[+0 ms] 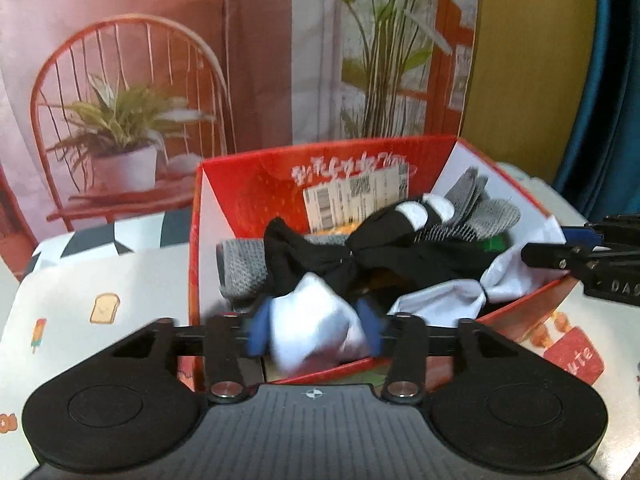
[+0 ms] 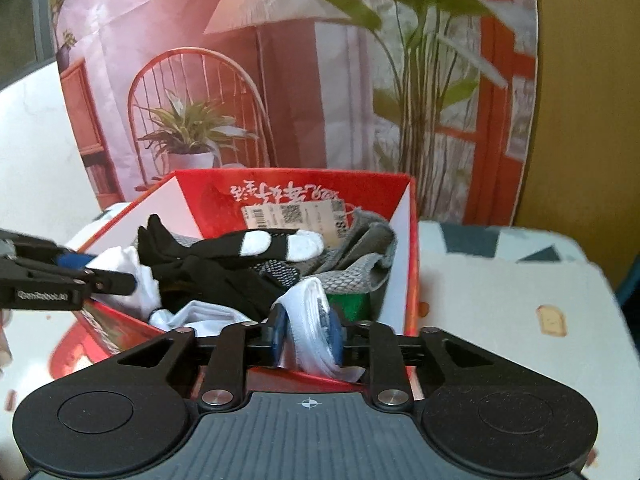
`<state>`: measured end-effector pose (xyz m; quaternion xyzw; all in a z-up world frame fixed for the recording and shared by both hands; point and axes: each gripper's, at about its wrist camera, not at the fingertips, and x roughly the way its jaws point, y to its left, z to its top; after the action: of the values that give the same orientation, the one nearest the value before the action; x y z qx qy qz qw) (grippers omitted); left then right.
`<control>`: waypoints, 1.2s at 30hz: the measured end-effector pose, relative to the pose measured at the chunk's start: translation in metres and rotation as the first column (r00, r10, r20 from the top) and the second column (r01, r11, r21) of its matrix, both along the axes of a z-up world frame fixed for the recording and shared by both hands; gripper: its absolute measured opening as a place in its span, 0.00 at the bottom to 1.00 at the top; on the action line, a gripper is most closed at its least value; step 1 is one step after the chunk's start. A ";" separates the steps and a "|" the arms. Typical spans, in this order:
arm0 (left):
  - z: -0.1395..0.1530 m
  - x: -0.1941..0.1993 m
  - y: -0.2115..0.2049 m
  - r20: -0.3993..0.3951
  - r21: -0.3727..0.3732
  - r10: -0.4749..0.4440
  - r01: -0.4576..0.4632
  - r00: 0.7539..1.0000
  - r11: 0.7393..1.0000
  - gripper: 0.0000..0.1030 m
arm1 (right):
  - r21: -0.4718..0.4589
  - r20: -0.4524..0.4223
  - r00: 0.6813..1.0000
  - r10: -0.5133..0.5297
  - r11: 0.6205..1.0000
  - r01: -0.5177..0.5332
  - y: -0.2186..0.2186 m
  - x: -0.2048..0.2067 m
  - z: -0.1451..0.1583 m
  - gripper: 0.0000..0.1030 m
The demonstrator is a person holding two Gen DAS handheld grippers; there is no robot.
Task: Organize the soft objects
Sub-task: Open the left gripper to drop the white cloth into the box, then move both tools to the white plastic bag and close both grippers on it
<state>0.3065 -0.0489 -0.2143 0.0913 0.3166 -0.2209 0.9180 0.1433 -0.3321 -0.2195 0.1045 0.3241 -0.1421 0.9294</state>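
Left gripper (image 1: pixel 316 332): partly open; white sock (image 1: pixel 316 328) lies between its blue pads (image 1: pixel 256 332), blurred, so pad contact is unclear.
Right gripper (image 2: pixel 308 334): narrowly parted, pads against a folded white sock (image 2: pixel 310 320).
Red box (image 1: pixel 212 208): at 12 o'clock of both grippers, holding black socks (image 1: pixel 400 240) and grey socks (image 1: pixel 480 204).
Table (image 2: pixel 500 280): under the box.
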 end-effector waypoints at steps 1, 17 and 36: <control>0.003 -0.003 0.003 0.016 -0.020 0.000 0.001 1.000 1.000 0.65 | -0.022 0.009 1.000 -0.005 1.000 0.005 0.002 -0.002 0.001 0.30; -0.004 -0.093 0.044 0.073 -0.204 -0.034 0.048 0.997 0.978 0.76 | 0.020 0.244 0.968 -0.066 0.998 0.062 0.037 -0.091 0.020 0.61; -0.109 -0.071 0.026 -0.204 -0.175 -0.005 -0.031 0.979 0.984 0.71 | 0.253 -0.089 0.994 -0.060 0.964 0.081 0.082 -0.085 -0.090 0.59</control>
<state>0.2360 -0.0225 -0.3234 -0.0158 0.3887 -0.2503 0.8866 0.0580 -0.2502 -0.3098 0.2295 0.3730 -0.1360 0.8887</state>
